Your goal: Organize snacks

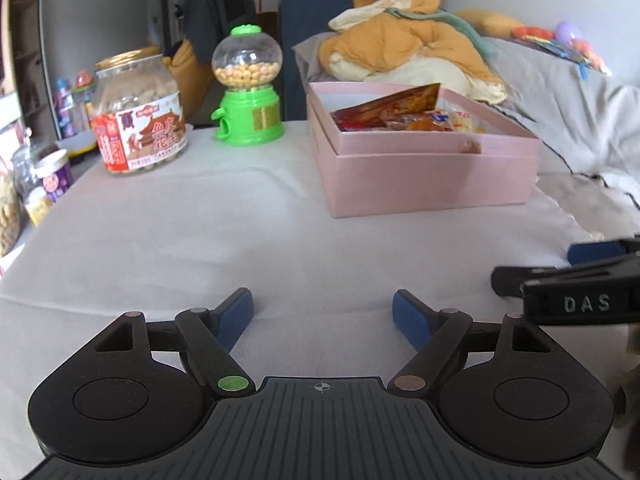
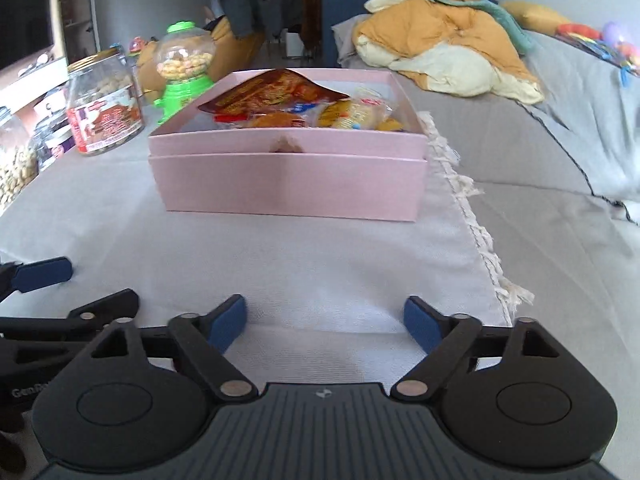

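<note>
I've got the pink box (image 2: 288, 184) dead ahead in the right wrist view, sitting on the white cloth (image 2: 280, 264) over the bench, near its fringed right edge. It's open on top and loaded with snack packets (image 2: 304, 110): a reddish-brown foil bag (image 2: 272, 94) leaning up at the back, clear-wrapped yellow pieces beside it. There's a small brownish smudge on the box's front wall.

From the left wrist view the same box (image 1: 424, 176) sits ahead and to the right. Left of it, well apart, stands a green candy dispenser (image 1: 248, 88) with a clear globe of pale balls, and further left a big clear jar (image 1: 138, 108) with a gold lid and a red-and-white label. More jars crowd the far left edge, too blurred to read.

My right gripper (image 2: 325, 322) hangs low over the cloth short of the box, blue-padded fingers (image 2: 228, 322) spread wide with nothing between them. My left gripper (image 1: 323, 316) is the same, fingers (image 1: 236, 316) wide apart and empty over bare cloth. The two grippers are side by side, close together; each pokes into the other's view.

Behind the bench there's a grey sofa (image 2: 560, 128) with a heap of yellow and cream bedding (image 2: 444, 44).
</note>
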`<action>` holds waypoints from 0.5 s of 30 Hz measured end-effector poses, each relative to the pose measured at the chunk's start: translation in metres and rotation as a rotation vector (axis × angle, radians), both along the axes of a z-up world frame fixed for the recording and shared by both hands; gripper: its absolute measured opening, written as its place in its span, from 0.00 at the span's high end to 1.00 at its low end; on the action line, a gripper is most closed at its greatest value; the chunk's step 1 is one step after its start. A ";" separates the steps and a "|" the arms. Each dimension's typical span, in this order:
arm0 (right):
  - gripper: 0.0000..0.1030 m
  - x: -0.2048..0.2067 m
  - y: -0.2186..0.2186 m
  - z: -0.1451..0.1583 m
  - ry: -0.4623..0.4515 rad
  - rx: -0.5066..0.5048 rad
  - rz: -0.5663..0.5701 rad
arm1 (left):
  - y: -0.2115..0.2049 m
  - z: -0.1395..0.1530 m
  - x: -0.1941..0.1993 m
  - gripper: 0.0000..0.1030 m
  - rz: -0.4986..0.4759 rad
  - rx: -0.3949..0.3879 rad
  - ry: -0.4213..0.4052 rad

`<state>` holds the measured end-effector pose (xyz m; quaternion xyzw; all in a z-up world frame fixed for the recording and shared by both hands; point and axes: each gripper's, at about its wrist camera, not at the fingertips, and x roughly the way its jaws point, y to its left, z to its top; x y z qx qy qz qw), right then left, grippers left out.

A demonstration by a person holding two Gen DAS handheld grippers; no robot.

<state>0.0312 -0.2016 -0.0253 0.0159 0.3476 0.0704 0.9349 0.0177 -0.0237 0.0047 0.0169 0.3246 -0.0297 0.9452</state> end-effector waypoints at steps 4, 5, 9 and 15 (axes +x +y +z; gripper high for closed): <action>0.08 -0.003 0.000 -0.001 -0.003 -0.008 -0.024 | -0.004 0.000 0.001 0.17 0.004 0.021 -0.001; 0.06 -0.003 0.002 -0.002 -0.014 -0.011 -0.035 | -0.003 0.000 0.001 0.17 0.004 0.016 0.000; 0.00 -0.005 -0.001 -0.008 -0.054 -0.003 -0.047 | -0.003 0.000 0.002 0.17 0.004 0.021 -0.001; 0.00 -0.012 -0.001 -0.007 -0.061 -0.019 -0.040 | -0.003 0.000 0.002 0.17 0.004 0.011 0.001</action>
